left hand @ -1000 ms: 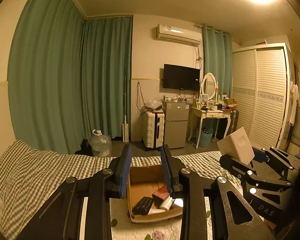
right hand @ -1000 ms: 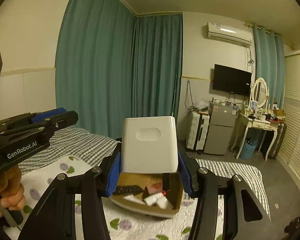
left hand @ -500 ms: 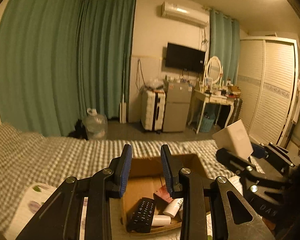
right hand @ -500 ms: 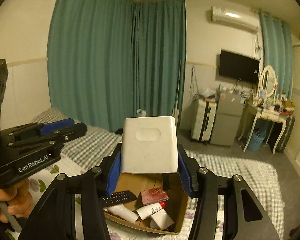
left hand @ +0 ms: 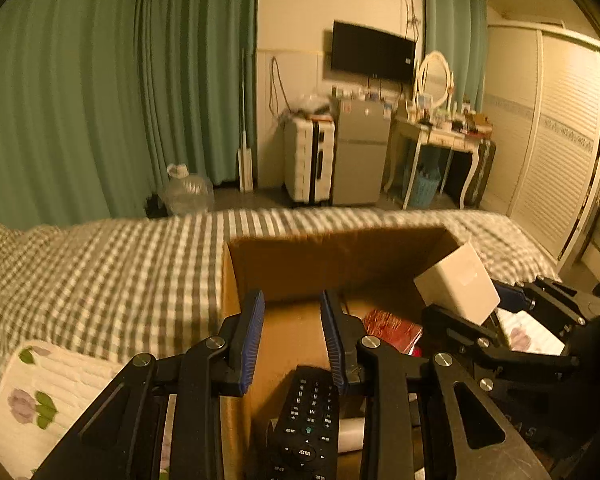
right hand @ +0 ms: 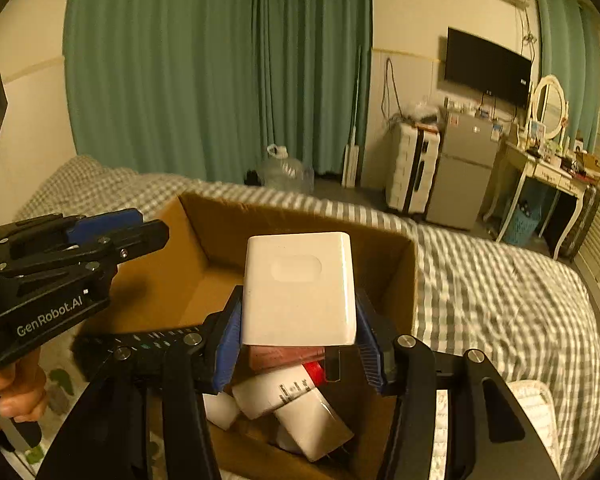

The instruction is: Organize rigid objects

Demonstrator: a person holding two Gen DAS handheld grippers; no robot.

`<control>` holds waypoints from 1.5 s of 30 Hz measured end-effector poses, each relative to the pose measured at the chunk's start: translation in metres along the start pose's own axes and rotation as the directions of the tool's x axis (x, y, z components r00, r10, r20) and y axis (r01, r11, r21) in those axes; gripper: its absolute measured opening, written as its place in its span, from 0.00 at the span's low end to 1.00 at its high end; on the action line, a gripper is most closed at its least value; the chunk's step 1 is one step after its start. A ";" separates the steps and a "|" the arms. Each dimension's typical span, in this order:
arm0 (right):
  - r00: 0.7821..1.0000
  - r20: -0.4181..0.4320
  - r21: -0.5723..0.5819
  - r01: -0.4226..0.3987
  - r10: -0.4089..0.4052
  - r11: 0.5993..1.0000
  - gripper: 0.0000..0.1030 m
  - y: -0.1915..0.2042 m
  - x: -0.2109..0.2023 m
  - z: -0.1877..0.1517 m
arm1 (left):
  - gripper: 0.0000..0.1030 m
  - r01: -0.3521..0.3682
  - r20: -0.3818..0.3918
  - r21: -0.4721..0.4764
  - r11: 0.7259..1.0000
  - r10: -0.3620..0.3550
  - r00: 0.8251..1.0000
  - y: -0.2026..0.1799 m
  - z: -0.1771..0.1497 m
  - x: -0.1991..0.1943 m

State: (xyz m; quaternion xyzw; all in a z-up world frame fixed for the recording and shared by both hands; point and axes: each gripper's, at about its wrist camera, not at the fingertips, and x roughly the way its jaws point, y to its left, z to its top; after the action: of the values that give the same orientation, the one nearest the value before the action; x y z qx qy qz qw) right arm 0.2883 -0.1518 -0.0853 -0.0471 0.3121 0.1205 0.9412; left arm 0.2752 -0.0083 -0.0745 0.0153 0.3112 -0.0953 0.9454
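Right tool (right hand: 298,332) grips white rounded plastic box (right hand: 299,286) above open brown cardboard carton (right hand: 204,224) on bed; release pending. Black remote (left hand: 306,420), white tubes (right hand: 292,404) already inside. Left tool (left hand: 292,340) open, empty.

Both wrist views look forward along their own fingers, tilted slightly down, close over the cardboard box (left hand: 236,280) on the checked bed (left hand: 100,272). Left wrist view sits at the box's left near side and catches the right gripper (left hand: 496,308) at its right edge. Right wrist view sits right of it, over the box (right hand: 172,272), left gripper (right hand: 148,228) at its left edge. Shared: box interior, remote (left hand: 306,420), bed, green curtains (right hand: 220,64), far wall with TV (right hand: 486,66).
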 end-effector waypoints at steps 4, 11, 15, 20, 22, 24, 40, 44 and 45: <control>0.999 -0.053 0.037 -0.006 0.008 0.999 0.49 -0.009 0.021 -0.011 | 0.29 -0.009 -0.052 0.007 1.000 0.009 0.999 -0.003 -0.012 0.016; 0.997 -0.065 0.008 0.050 -0.050 0.999 0.60 -0.013 0.023 -0.017 | 0.29 -0.034 -0.053 -0.011 0.999 0.033 0.998 -0.002 -0.006 0.003; 0.997 -0.008 0.030 0.071 -0.070 0.997 0.64 -0.019 -0.004 -0.007 | 0.31 -0.041 -0.012 -0.024 0.999 0.041 0.999 -0.003 0.012 -0.024; 0.994 0.060 0.064 0.084 -0.088 0.994 0.67 -0.022 -0.049 0.011 | 0.36 -0.041 0.051 -0.048 0.998 0.043 0.998 -0.005 0.029 -0.068; 0.993 0.087 0.068 0.079 -0.084 0.995 0.71 -0.020 -0.066 0.018 | 0.48 -0.043 0.087 -0.057 0.997 0.048 0.995 -0.006 0.034 -0.091; 0.989 0.118 0.058 0.079 -0.085 0.995 0.74 -0.015 -0.089 0.026 | 0.48 -0.047 0.109 -0.058 0.997 0.054 0.993 -0.006 0.039 -0.110; 0.930 0.341 -0.031 0.160 -0.140 0.987 1.00 0.040 -0.258 0.037 | 0.66 -0.081 0.326 -0.047 0.996 0.092 0.941 -0.020 0.044 -0.266; 0.922 0.360 -0.023 0.158 -0.139 0.987 1.00 0.053 -0.284 0.025 | 0.66 -0.106 0.369 -0.039 0.994 0.113 0.923 -0.024 0.031 -0.290; 0.922 0.363 -0.021 0.154 -0.136 0.988 1.00 0.054 -0.287 0.023 | 0.66 -0.107 0.378 -0.040 0.993 0.114 0.919 -0.024 0.027 -0.294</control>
State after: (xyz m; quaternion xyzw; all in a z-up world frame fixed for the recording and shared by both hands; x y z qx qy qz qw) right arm 0.0651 -0.1520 0.1044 -0.0703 0.1270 0.0646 0.9873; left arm 0.0550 0.0155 0.1218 0.0056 0.1217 -0.0402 0.9917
